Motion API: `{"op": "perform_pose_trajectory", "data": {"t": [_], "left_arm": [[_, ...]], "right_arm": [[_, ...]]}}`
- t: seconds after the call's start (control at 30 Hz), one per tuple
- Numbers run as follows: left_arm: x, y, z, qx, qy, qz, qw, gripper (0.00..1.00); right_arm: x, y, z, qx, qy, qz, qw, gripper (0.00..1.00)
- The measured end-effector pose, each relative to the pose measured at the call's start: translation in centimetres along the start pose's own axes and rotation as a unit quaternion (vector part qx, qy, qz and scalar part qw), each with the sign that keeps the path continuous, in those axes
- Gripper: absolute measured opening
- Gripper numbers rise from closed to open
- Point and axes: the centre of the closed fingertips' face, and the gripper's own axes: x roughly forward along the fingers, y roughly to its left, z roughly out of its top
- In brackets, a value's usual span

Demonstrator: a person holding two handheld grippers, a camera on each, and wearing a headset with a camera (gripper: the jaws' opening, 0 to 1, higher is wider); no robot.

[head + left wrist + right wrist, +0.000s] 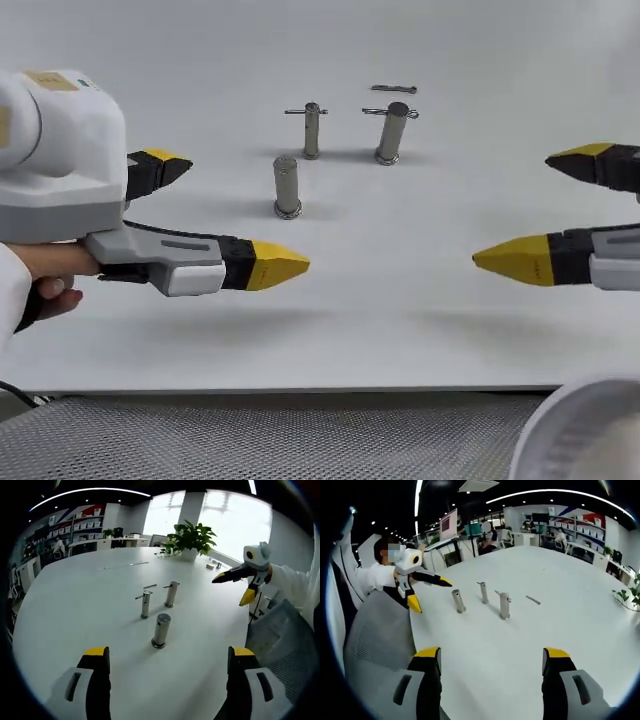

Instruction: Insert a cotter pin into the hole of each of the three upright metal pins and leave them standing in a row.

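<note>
Currently left yellow-tipped tool (245, 215) and right tool (512, 210) wide open, empty. Thin loose metal cotter pin (394, 89) lies well behind bare silver upright pin (287, 187); reaching risks toppling fitted steel pins (312, 130) between.

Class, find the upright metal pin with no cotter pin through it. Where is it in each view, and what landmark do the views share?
Head view: bare pin, left of centre, nearest of the three.
Left gripper view: bare pin, centre, nearest of the three.
Right gripper view: bare pin, leftmost of the three.
Shared landmark: the loose cotter pin lying flat on the table.
</note>
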Motion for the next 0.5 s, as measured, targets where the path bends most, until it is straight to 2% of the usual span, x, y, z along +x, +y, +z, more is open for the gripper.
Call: {"op": "perform_pose_trajectory", "data": {"t": [0.03, 0.13, 0.23, 0.3, 0.37, 0.47, 0.5], "left_arm": [[0.0, 0.0, 0.0, 0.0, 0.001, -0.001, 1.0, 0.94], [-0.1, -0.1, 0.1, -0.002, -0.004, -0.001, 1.0, 0.94], [-0.2, -0.3, 0.3, -0.005, -0.008, -0.003, 1.0, 0.94], [-0.3, -0.3, 0.4, -0.005, -0.01, -0.003, 0.9999, 0.93], [-0.4, -0.3, 0.5, -0.006, -0.012, -0.003, 0.9999, 0.93], [-0.5, -0.1, 0.7, -0.008, -0.016, 0.001, 0.9998, 0.93], [-0.6, -0.1, 0.7, -0.008, -0.018, 0.002, 0.9998, 0.93]], "right_arm": [[0.1, -0.1, 0.1, -0.007, 0.006, 0.002, 1.0, 0.76], [0.2, -2.0, 1.0, -0.046, 0.031, -0.003, 0.9984, 0.68], [0.4, -3.0, 1.5, -0.072, 0.056, -0.005, 0.9958, 0.68], [0.6, -3.5, 2.1, -0.104, 0.072, 0.0, 0.992, 0.67], [1.0, -4.0, 2.7, -0.121, 0.088, 0.002, 0.9888, 0.67], [2.1, -4.9, 3.9, -0.127, 0.092, 0.006, 0.9876, 0.65], [2.6, -5.0, 4.2, -0.139, 0.101, 0.011, 0.9851, 0.63]]}}
